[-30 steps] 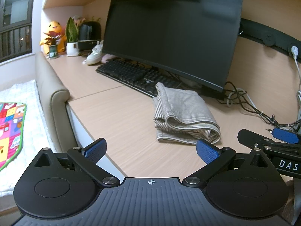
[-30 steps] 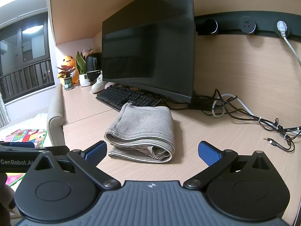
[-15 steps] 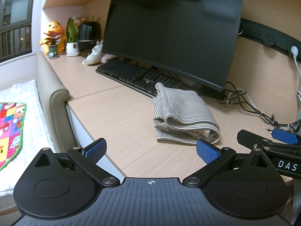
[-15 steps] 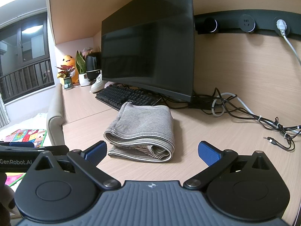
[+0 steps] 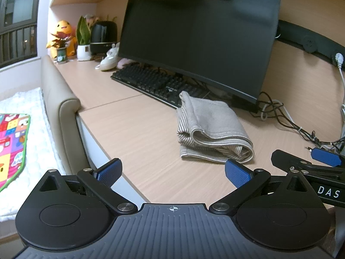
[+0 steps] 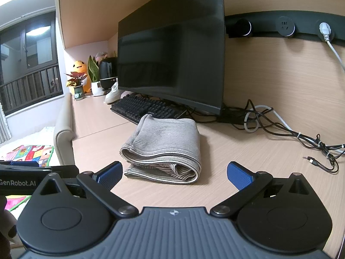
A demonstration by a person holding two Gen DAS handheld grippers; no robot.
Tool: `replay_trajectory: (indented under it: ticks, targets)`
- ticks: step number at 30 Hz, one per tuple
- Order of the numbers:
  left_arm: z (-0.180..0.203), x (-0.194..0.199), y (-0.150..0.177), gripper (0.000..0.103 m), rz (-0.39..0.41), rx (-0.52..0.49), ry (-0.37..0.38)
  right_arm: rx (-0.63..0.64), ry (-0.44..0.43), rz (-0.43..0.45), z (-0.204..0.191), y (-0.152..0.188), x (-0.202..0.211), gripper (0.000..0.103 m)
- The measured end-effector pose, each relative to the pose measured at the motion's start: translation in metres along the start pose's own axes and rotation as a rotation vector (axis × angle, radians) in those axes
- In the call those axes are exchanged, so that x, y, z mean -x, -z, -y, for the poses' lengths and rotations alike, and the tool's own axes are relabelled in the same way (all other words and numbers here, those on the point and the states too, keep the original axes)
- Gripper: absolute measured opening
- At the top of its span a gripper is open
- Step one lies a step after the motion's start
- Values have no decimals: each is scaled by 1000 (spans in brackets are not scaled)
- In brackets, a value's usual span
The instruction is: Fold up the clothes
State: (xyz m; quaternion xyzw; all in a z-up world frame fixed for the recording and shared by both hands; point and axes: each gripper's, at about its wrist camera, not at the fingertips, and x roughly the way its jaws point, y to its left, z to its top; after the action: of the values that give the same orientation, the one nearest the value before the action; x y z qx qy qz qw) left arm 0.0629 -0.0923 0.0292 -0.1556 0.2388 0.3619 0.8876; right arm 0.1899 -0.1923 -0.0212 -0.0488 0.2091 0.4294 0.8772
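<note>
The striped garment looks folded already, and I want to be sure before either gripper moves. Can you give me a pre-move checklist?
1. Striped garment folded into a compact bundle: ok, layered with the rolled edge facing the grippers.
2. Garment fully on the desk: ok, no part overhangs the edge.
3. Left gripper free: ok, open and holding nothing.
4. Right gripper free: ok, open, short of the garment.
5. Garment clear of the keyboard: cannot tell, its far end lies right against it.
6. Loose cables away from the garment: ok, they lie off to the right.
</note>
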Motion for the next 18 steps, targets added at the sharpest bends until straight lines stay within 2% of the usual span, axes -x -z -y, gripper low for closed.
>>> replay_trajectory:
  ticks: [18]
  targets:
    - [16, -19, -1, 103, -55, -8, 24, -7, 44, -46, 16, 2, -7, 103]
